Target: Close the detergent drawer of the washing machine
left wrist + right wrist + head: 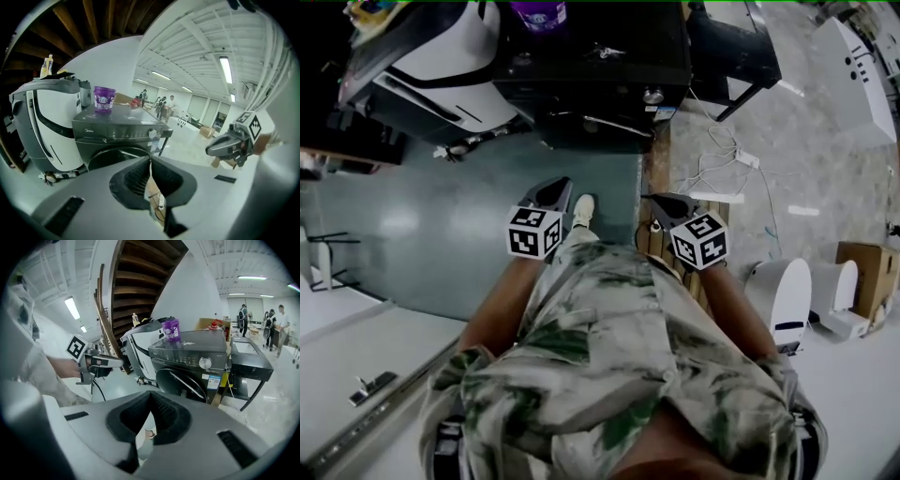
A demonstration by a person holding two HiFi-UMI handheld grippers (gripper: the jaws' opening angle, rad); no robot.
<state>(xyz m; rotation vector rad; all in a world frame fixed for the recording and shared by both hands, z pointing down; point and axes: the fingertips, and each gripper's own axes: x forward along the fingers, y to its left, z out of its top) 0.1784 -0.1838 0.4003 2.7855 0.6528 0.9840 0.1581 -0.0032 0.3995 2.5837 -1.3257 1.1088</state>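
Note:
A dark front-loading washing machine [591, 66] stands ahead of me, with a purple cup [539, 14] on its top. In the left gripper view its control panel [122, 131] has a knob [152, 133], and the drawer front [86, 135] at the panel's left looks flush. The washing machine [197, 366] shows from the other side in the right gripper view. My left gripper [555, 189] and right gripper [666, 201] are held side by side, well short of the machine. Both are shut on nothing, the left gripper [150, 161] and right gripper [150, 394] with jaws meeting at the tips.
A white appliance [441, 56] stands left of the washer and a black table [731, 47] right of it. Cables and a power strip [722, 169] lie on the floor at right. Farther right are a cardboard box [862, 272] and white devices [787, 291]. People [276, 319] stand far off.

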